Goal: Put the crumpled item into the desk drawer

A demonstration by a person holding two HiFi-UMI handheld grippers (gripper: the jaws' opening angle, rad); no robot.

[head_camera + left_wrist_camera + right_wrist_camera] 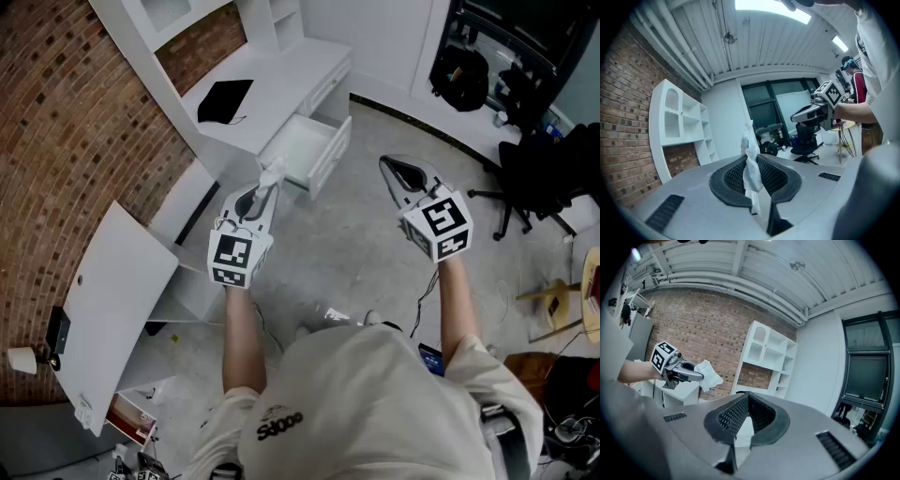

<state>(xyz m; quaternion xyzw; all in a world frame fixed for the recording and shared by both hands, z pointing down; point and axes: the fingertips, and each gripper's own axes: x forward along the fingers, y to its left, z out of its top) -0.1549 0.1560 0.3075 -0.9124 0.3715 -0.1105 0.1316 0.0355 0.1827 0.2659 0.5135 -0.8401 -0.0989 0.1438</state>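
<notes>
My left gripper (267, 186) is shut on the crumpled white item (273, 172), which sticks out past its tips. It hangs just in front of the open white desk drawer (328, 155). In the left gripper view the crumpled item (751, 174) stands pinched between the dark pads of the left gripper (751, 157). My right gripper (396, 170) hovers to the right of the drawer, shut with nothing in it. The right gripper view shows the right gripper (748, 397) with its tips together, and beyond it the left gripper (696, 376) holding the crumpled item (708, 374).
The white desk (281, 80) stands against a brick wall (66, 141), with a flat black thing (225, 99) on top. A white panel (117, 300) leans at the left. A black office chair (534, 178) stands far right. White shelves (768, 352) rise above the desk.
</notes>
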